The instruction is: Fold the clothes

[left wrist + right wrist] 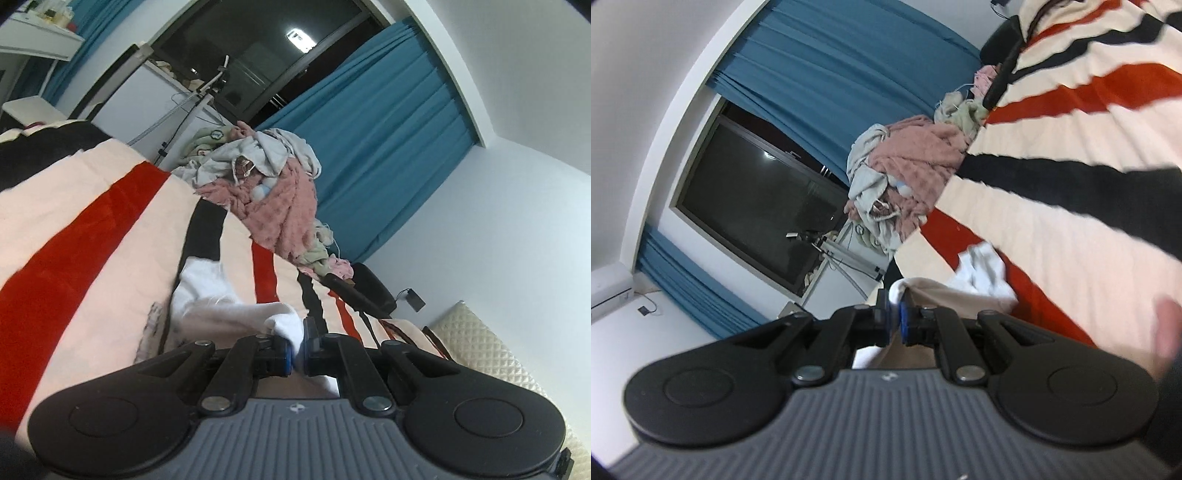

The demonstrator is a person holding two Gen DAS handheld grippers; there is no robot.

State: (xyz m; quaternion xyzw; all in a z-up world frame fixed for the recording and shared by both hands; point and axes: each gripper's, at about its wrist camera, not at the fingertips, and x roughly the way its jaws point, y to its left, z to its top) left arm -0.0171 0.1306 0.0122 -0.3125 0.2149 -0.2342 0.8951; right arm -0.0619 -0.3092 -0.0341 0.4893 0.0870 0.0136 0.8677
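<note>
A white garment (pixel 207 295) with a pale peach part hangs lifted over the striped bedspread (pixel 92 221). My left gripper (pixel 298 345) is shut on one white edge of it. In the right wrist view the same white garment (pixel 982 275) stretches off to the right, and my right gripper (pixel 894 314) is shut on another white edge. A pile of unfolded clothes (pixel 266 192), pink, grey and pale green, lies at the far side of the bed; the right wrist view has this pile (pixel 908 166) too.
The bedspread (pixel 1071 236) has cream, red and black stripes. Teal curtains (pixel 388 147) and a dark window (pixel 757 206) stand behind the bed. A black object (pixel 369 291) lies at the bed's far end, a quilted headboard (pixel 498 354) beside it. A blurred hand (pixel 1167 325) shows at right.
</note>
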